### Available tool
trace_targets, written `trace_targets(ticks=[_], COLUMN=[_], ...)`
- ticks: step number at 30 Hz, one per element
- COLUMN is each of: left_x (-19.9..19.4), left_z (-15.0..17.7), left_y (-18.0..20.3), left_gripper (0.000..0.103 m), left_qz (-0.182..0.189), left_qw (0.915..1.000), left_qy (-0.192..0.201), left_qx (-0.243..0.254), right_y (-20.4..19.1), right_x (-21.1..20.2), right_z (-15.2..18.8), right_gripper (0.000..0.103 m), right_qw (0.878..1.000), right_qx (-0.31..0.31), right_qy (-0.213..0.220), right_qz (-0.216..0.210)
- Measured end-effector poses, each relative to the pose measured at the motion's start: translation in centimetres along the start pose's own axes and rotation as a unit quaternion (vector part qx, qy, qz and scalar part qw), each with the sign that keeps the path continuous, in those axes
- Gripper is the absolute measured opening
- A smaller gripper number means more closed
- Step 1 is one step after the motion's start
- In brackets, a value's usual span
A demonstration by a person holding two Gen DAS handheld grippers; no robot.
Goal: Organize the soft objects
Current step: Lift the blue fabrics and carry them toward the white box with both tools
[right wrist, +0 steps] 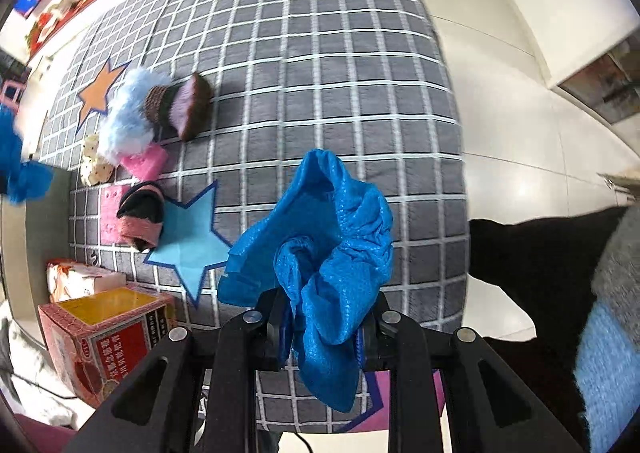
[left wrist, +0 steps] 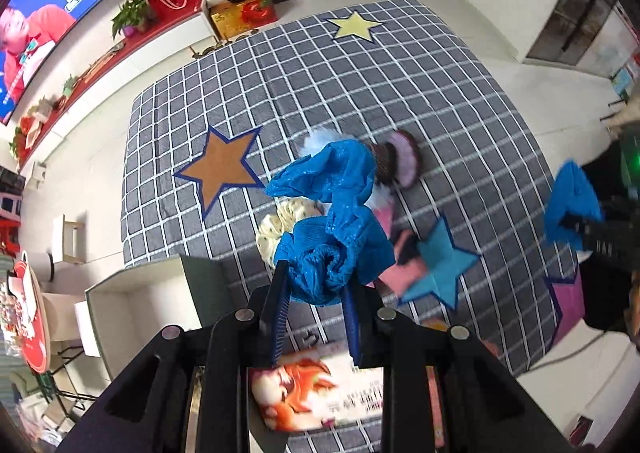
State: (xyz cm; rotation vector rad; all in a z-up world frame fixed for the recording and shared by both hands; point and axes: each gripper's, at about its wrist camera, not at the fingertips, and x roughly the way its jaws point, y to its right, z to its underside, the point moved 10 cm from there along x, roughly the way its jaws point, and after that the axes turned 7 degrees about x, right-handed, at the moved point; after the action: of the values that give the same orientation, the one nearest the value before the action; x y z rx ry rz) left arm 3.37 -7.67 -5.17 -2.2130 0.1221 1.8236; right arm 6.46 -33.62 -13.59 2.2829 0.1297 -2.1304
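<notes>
Grey checked mat (right wrist: 320,53), soft things heaped at its left.
Your left tongs (left wrist: 316,285) and right tongs (right wrist: 324,317) each pinch a blue shoe cover (left wrist: 332,213) (right wrist: 332,237), lifted clear, likely for boxing.

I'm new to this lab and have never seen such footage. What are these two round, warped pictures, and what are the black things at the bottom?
Each picture comes from a wide-angle camera fixed on a hand-held two-finger tool, looking along its fingers. No robot: a person holds one in each hand. The left tool pinches a crumpled blue cover; the right tool pinches another blue cover. Below lies a grey checked mat with paper stars, holding a fluffy slipper, a pink sandal and a red box.
</notes>
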Motion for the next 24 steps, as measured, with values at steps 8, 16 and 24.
trace_targets(ticks=[8,16,24], left_x=[-1.9,-3.3,-3.8], left_z=[0.6,0.4,0.5], left_y=[1.9,2.4,2.6], left_gripper=[0.027,0.027,0.027], left_qz=[0.002,0.003,0.001], left_qw=[0.9999,0.9994,0.9993], left_qy=[0.009,0.025,0.028], left_qx=[0.014,0.023,0.025], right_y=[2.1,1.8,0.5], right_x=[-3.2,-6.7,-7.5], right_z=[-1.9,-4.1,-5.3], right_gripper=[0.024,0.024,0.024], right_qw=[0.995,0.986,0.984], right_qx=[0.055,0.07,0.058], right_qy=[0.076,0.139,0.151], right_qz=[-0.025,-0.064,-0.075])
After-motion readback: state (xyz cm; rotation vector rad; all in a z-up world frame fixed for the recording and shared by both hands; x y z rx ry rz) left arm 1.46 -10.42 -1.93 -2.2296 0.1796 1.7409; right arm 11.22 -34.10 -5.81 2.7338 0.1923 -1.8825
